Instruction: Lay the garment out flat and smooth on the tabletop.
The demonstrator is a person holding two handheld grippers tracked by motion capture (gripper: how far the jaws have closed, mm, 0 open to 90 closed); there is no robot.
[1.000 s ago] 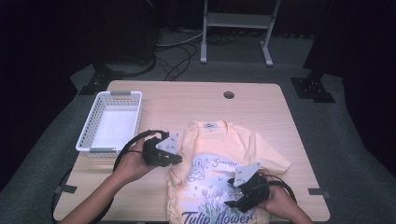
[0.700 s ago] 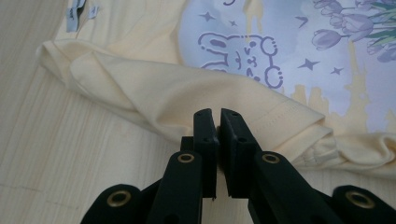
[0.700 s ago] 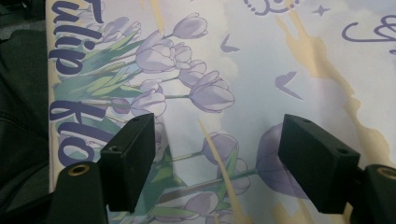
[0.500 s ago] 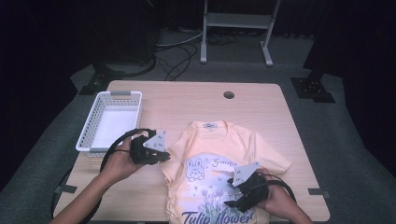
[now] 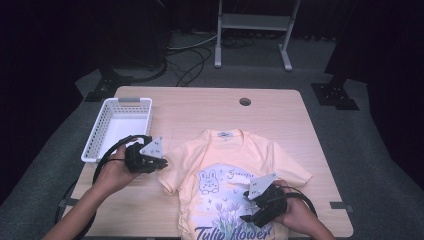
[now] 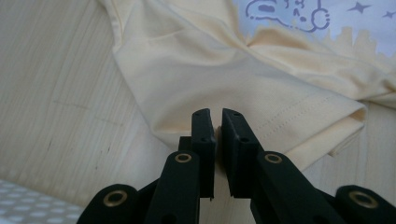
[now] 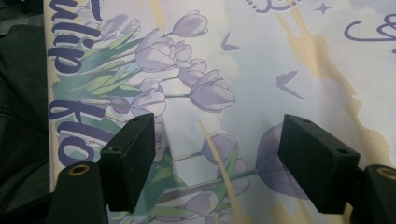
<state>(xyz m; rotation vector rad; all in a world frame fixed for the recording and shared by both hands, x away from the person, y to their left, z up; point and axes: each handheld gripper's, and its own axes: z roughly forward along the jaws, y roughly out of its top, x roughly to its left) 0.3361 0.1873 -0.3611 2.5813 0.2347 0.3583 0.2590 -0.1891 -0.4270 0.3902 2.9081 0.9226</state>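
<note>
The left gripper (image 5: 161,163) pinches the T-shirt (image 5: 235,165) sleeve at nine o'clock, while the right gripper (image 5: 250,214) stands open over the print.

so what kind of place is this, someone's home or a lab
Probably a lab or recording studio, not a home: a lone wooden table on grey carpet, dark surroundings, loose floor cables and a metal stand behind.

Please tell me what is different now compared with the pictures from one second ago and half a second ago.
The left gripper moved left across the wooden table, off the pale yellow printed T-shirt to just outside its sleeve. Its jaws are shut, and whether they pinch the sleeve hem is unclear. The right gripper stayed over the shirt's tulip print with jaws open. The shirt and the white plastic basket kept their places.
</note>
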